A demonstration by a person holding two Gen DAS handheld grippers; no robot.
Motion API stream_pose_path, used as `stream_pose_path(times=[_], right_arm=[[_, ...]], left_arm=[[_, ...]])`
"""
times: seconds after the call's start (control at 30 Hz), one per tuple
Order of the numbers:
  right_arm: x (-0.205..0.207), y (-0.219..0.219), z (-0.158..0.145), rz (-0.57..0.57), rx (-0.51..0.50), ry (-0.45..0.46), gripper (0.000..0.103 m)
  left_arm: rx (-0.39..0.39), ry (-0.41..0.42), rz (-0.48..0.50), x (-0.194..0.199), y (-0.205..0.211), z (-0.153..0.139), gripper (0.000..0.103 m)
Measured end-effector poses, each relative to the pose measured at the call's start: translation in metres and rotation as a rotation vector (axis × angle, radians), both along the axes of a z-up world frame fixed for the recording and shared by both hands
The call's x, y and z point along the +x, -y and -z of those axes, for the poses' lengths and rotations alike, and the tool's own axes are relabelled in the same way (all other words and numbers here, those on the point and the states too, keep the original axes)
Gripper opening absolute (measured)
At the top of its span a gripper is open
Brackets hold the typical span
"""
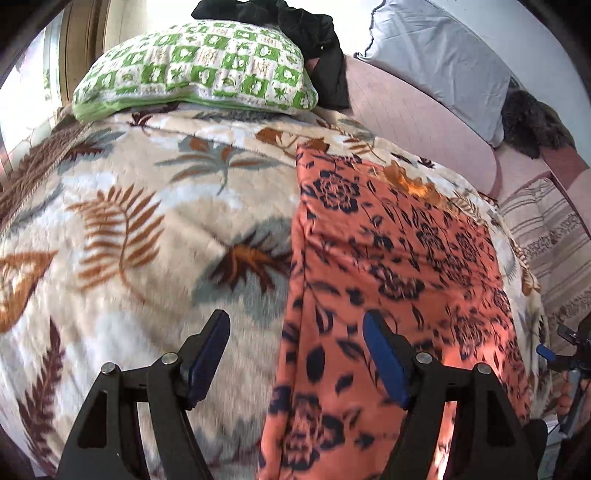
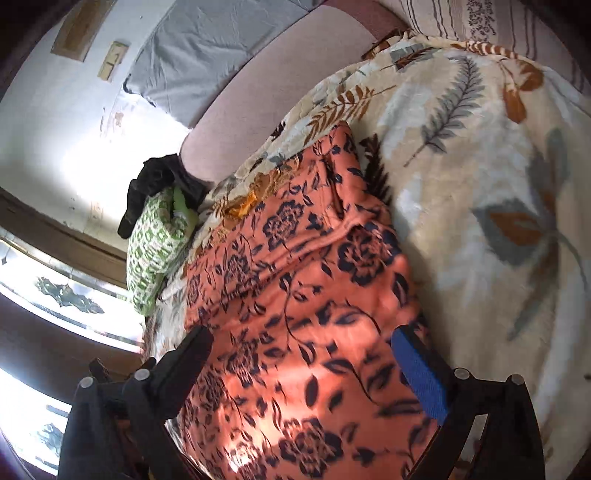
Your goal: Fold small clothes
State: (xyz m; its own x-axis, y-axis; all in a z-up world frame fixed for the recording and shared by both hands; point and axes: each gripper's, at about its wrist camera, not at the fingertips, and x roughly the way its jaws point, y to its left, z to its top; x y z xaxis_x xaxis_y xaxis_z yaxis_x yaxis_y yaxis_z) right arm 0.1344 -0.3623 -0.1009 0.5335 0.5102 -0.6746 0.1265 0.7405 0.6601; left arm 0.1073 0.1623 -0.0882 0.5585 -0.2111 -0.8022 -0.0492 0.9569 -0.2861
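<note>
An orange garment (image 1: 388,258) with dark blue flowers lies as a long strip on the leaf-patterned blanket (image 1: 147,221). My left gripper (image 1: 295,321) hovers over the garment's straight left edge, jaws open, nothing between the blue pads. One finger is over the blanket, the other over the orange cloth. In the right wrist view the same garment (image 2: 295,277) runs away from me, with a raised fold across its far half. My right gripper (image 2: 303,334) stands open above its near part and holds nothing. The right gripper (image 1: 565,354) also shows at the left view's right edge.
A green-and-white pillow (image 1: 195,70) sits at the blanket's far end with a black cloth (image 1: 314,29) behind it. A pink padded back (image 1: 406,110), a grey pillow (image 1: 436,59) and a dark furry item (image 1: 532,122) lie beyond. Striped fabric (image 1: 546,236) is to the right.
</note>
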Motion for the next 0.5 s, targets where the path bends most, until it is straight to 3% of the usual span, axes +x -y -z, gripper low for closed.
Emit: stream_pose_path(times=[0.17, 0.37, 0.5], right_arm=[[-0.065, 0.015, 0.01, -0.109, -0.025, -0.103, 0.099], [-0.093, 0.014, 0.047, -0.127, -0.075, -0.22, 0.099], [-0.109, 0.013, 0.045, -0.133, 0.039, -0.173, 0.099]], left_arm=[[-0.052, -0.059, 0.027, -0.068, 0.002, 0.02, 0.075], [-0.098, -0.148, -0.019, -0.098, 0.0, 0.047, 0.075], [-0.124, -0.118, -0.002, -0.108, 0.001, 0.04, 0.075]])
